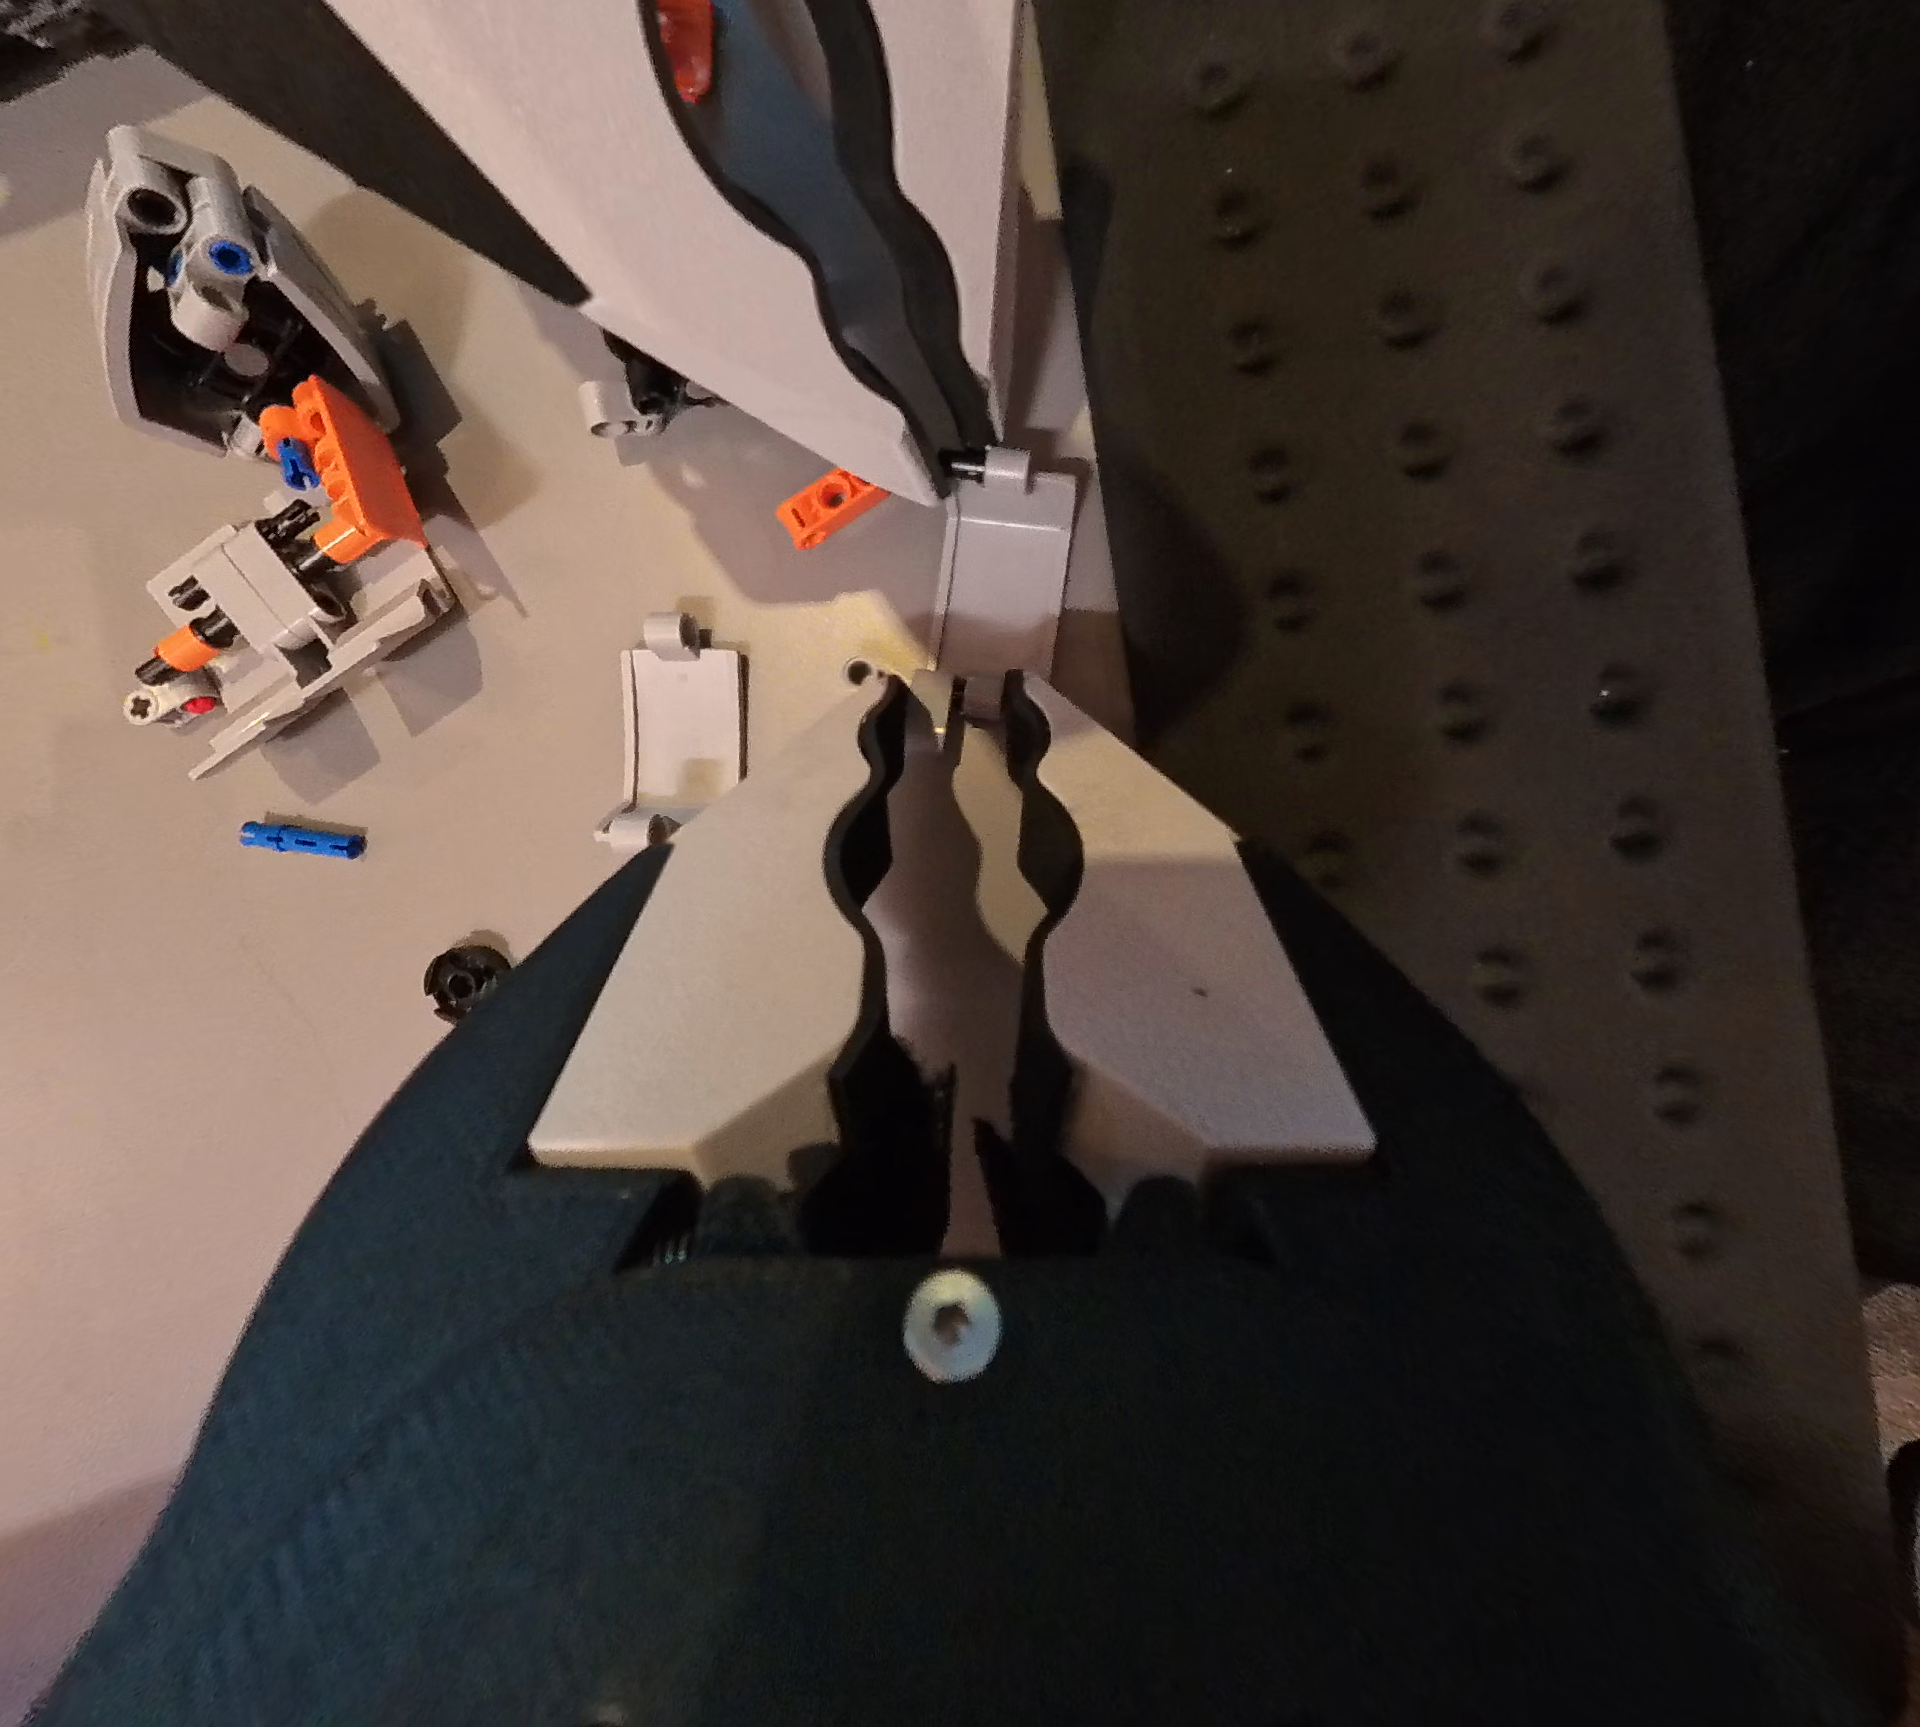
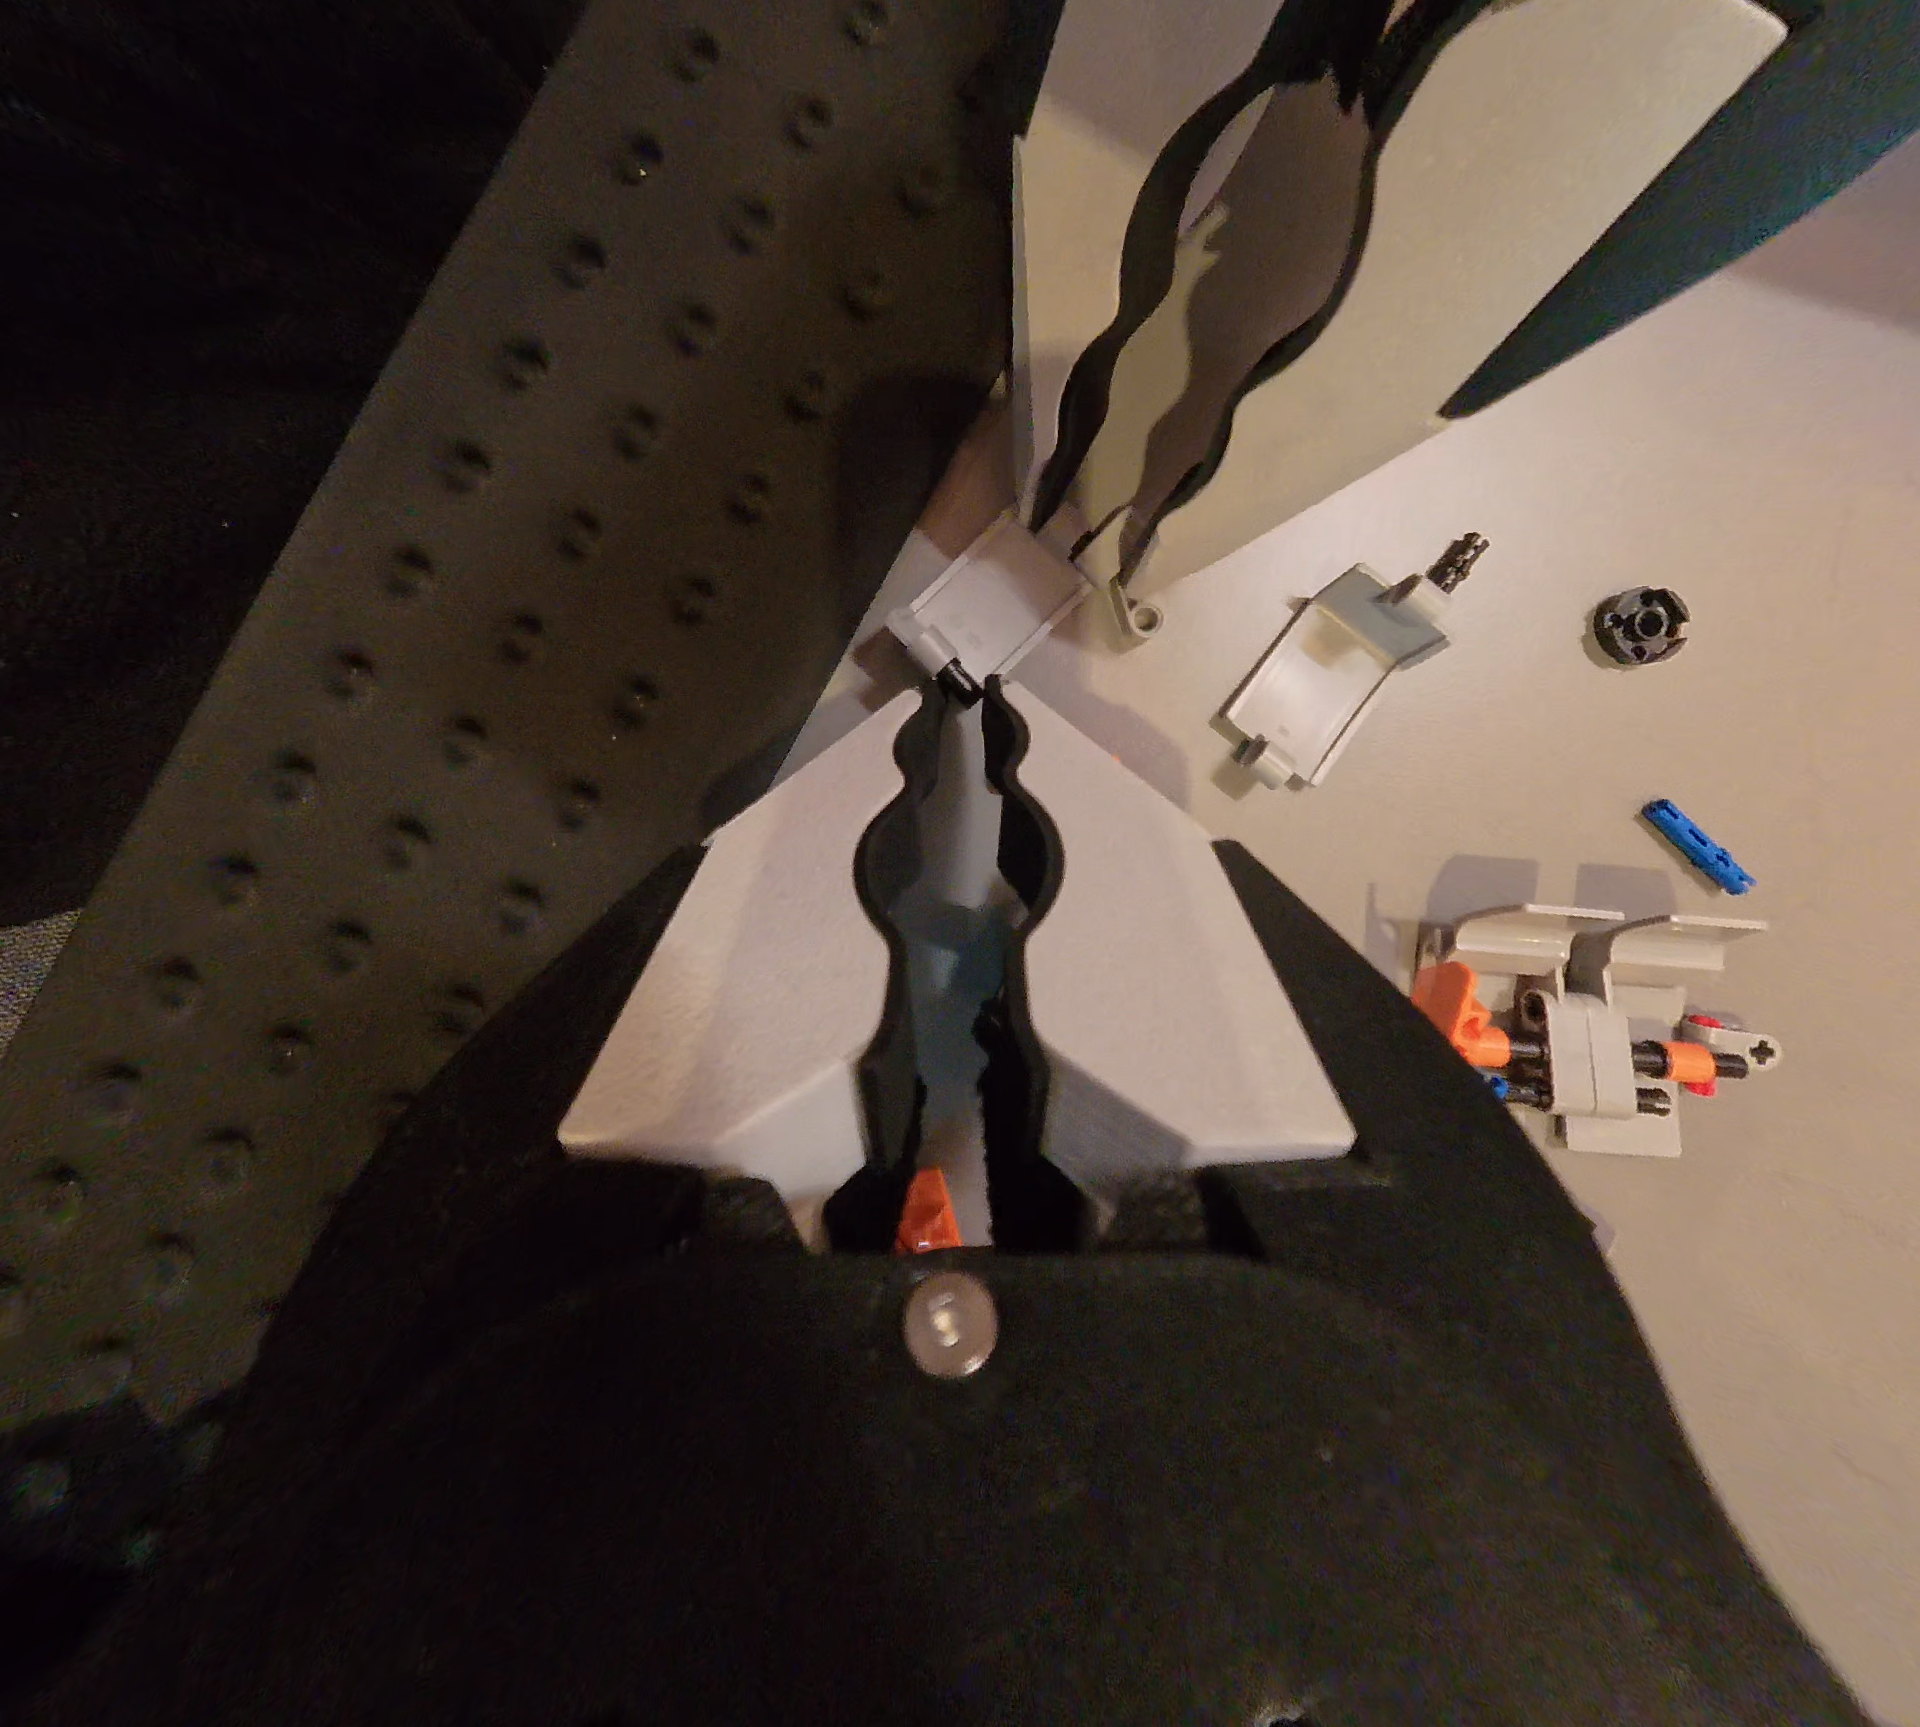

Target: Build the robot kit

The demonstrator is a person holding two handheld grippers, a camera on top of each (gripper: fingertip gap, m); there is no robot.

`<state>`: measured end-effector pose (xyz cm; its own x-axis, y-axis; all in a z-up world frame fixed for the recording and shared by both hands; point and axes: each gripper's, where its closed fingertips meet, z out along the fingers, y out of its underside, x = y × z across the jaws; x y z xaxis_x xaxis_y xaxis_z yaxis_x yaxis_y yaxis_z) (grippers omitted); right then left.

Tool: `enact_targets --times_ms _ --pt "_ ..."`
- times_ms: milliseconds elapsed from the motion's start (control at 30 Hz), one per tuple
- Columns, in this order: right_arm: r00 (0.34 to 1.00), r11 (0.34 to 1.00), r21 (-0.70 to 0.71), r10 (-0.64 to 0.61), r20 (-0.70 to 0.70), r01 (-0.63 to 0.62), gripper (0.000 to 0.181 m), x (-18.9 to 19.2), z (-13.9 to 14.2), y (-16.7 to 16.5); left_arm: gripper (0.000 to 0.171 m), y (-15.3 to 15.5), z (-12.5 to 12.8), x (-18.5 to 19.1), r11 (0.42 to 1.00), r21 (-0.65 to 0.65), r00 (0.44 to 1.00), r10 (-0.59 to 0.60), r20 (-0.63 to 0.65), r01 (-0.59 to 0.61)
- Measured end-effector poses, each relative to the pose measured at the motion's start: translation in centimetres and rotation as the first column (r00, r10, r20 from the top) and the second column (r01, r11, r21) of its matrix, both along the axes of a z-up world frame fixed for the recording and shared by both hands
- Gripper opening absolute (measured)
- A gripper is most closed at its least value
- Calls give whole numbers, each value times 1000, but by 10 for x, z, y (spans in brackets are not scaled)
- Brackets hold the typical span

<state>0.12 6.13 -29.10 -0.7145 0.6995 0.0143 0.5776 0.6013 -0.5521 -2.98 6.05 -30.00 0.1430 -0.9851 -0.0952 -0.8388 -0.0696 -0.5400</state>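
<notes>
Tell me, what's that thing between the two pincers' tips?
A grey curved panel piece: the left gripper pinches one end, the right gripper a black pin at its other end. Both wrist views show it.

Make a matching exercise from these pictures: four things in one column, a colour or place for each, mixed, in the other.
1 long pin
2 studded plate
3 curved panel
4 round piece

a gripped by left claw and right claw
b black, loose on the table
c in shadow beside both claws
d blue, loose on the table

Pairs: 1-d, 2-c, 3-a, 4-b

Pale tabletop (image 1: 208, 1106) beside a dark studded panel (image 1: 1455, 534).
</notes>
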Motion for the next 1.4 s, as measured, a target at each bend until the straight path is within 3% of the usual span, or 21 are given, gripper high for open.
enact_targets --times_ms 133,567,667,800,867,1033,1167,1400 --pt "1000 1000 -2 -5 0 5 5 0 0 1 15 -2 0 0 999 34 999 -37 -8 37" --pt "1000 1000 22 -13 -3 13 5 -1 1 3 14 -1 1 0 997 62 998 53 34 -55" --pt "999 999 -32 -39 -35 38 8 -5 12 1 14 -2 4 -1 995 67 996 69 58 -73" --pt "994 995 -59 -89 -68 86 12 -13 18 8 14 -2 5 -19 992 87 996 88 -2 -88" --pt "992 993 -69 -101 -71 96 13 -17 17 7 14 -4 6 -24 995 50 996 86 4 -86" --pt "985 988 -62 -144 -92 139 17 -32 19 10 17 -7 0 -34 998 62 997 29 -76 -24" --pt "979 983 -66 -177 -105 171 19 -46 25 12 20 -8 2 -31 994 112 998 -11 -69 19" --pt "989 990 32 -133 -61 135 17 -64 6 8 24 -11 10 -38 990 143 998 15 -61 -6"
